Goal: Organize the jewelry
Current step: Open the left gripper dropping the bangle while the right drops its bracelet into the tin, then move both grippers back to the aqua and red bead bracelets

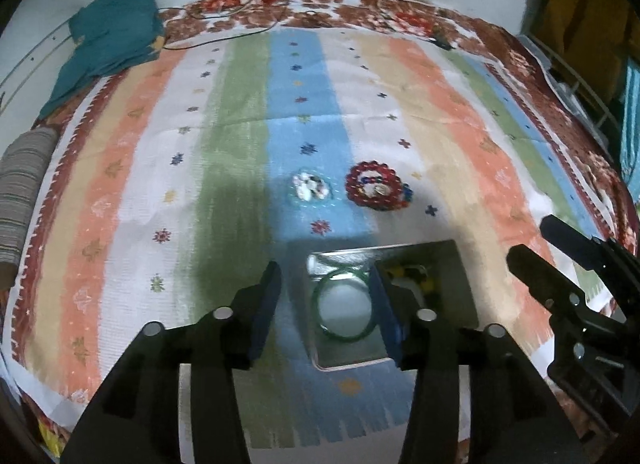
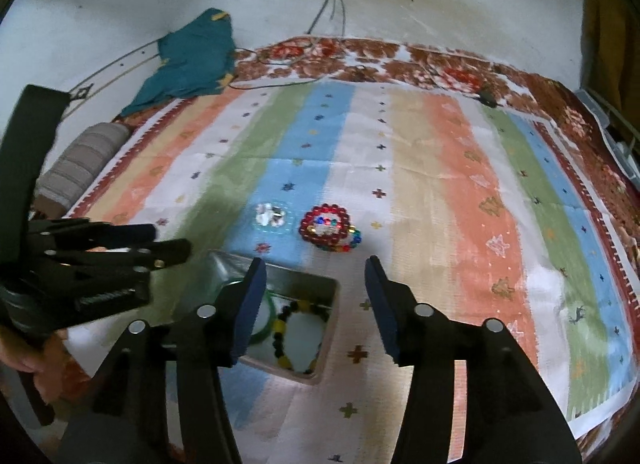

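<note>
From the left wrist camera, the left claw [image 1: 326, 296] hangs with its two blue-padded fingers [image 1: 266, 308] spread apart and nothing between the pads. Below it sits a shallow rectangular metal tin [image 1: 460, 264] on a striped pastel cloth with small cross motifs [image 1: 240, 112]. A thin green bangle [image 1: 320, 300] lies flat in the near half of the tin, in the gap between the fingers but touching neither. A yellow and black bead bracelet [image 1: 412, 270] lies in the far half, mostly hidden behind the right-hand finger. Beyond the tin, on the blue stripe, rests a small white cluster ornament [image 1: 311, 186], and just beside it a ring of red beads with a multicoloured bead strand [image 1: 378, 185]. A teal folded garment [image 1: 112, 36] lies at the far left corner. The right claw [image 1: 532, 244] enters at the right edge, its black fingers apart.

From the right wrist camera, the right claw [image 2: 316, 304] is likewise open and empty, poised over the tin's [image 2: 320, 284] right edge. The bead bracelet [image 2: 298, 338] and the bangle [image 2: 268, 318] lie side by side inside. The white ornament [image 2: 271, 215] and the red bead ring [image 2: 330, 230] rest on the cloth [image 2: 440, 184] farther away. The left claw [image 2: 168, 240] shows at the left, held by a hand [image 2: 44, 360].
</note>
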The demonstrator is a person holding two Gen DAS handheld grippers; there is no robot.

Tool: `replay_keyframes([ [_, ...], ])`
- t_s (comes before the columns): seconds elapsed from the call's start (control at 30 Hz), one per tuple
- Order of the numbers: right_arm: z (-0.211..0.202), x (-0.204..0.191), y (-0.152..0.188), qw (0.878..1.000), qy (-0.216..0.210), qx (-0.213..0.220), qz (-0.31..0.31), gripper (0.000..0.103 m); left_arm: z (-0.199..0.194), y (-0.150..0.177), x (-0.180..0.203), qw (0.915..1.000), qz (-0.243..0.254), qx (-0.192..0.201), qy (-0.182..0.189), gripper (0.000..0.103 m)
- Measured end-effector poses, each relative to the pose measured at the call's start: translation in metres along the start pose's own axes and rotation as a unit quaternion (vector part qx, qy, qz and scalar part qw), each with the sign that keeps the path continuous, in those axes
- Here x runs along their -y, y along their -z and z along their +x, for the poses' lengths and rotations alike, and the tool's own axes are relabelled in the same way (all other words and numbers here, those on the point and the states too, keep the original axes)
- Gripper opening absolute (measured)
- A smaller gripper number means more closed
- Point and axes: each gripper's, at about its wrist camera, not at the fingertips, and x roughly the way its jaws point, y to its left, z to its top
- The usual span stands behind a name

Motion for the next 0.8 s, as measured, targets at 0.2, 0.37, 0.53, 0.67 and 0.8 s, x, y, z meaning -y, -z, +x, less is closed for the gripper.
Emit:
replay_keyframes([
  [0.2, 0.016, 0.011, -0.006, 1.000, 0.013, -0.014, 0.011, 0.061, 0.004, -0.008, -0.008, 0.9999, -0.008, 0.002, -0.015, 0.060],
  [0.37, 0.027, 0.020, -0.015, 1.000, 0.007, -0.012, 0.024, 0.070, 0.013, -0.016, -0.013, 0.9996, -0.015, -0.001, -0.024, 0.065],
  [0.53, 0.036, 0.024, -0.019, 0.999, 0.010, -0.019, 0.026, 0.073, 0.021, -0.022, -0.015, 0.9993, -0.014, -0.004, -0.036, 0.071],
  [0.67, 0.042, 0.026, -0.021, 0.999, 0.014, -0.022, 0.028, 0.081, 0.025, -0.024, -0.016, 0.9992, -0.014, -0.005, -0.036, 0.075],
  [0.8, 0.050, 0.031, -0.026, 0.999, 0.019, -0.024, 0.035, 0.084, 0.036, -0.030, -0.019, 0.9989, -0.014, -0.013, -0.044, 0.076],
])
